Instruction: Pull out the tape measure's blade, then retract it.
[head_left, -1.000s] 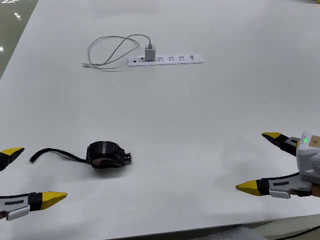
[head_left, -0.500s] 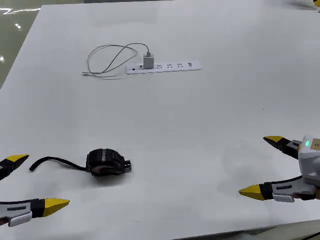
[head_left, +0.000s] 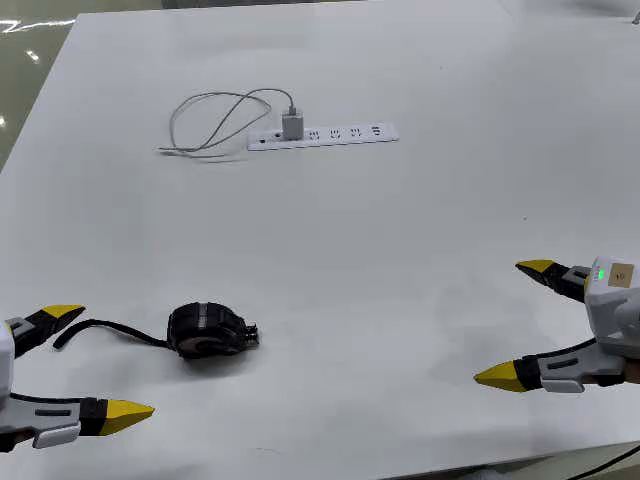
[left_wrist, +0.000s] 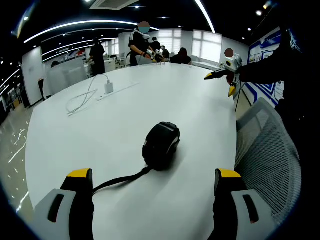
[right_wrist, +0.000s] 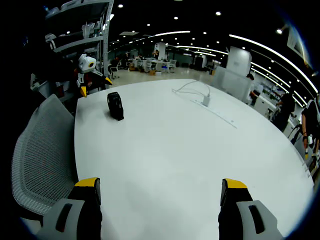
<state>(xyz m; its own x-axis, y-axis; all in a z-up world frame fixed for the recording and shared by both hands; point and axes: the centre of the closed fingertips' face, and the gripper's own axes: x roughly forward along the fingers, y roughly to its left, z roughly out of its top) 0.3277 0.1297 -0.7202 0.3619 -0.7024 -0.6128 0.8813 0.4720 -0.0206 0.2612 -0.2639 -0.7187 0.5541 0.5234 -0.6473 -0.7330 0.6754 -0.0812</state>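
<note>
White table (head_left: 400, 240), tape measure (head_left: 207, 331) near left tongs (head_left: 110, 361), far from right tongs (head_left: 504, 321)

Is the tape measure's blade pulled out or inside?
Inside: only a black strap trails from the tape measure; nothing else sticks out of it.

1. A white table (head_left: 420, 260) spans the head view, most of its top bare.
2. A white power strip (head_left: 335, 135) lies on the far part of the table, running left to right.
3. A white charger (head_left: 292, 125) sits plugged in at the strip's left end.
4. A thin white cable (head_left: 215, 120) loops leftward from the charger.
5. A grey mesh chair (left_wrist: 270, 155) stands at the table's near edge.
6. People (left_wrist: 140, 47) stand beyond the table's far end.
</note>
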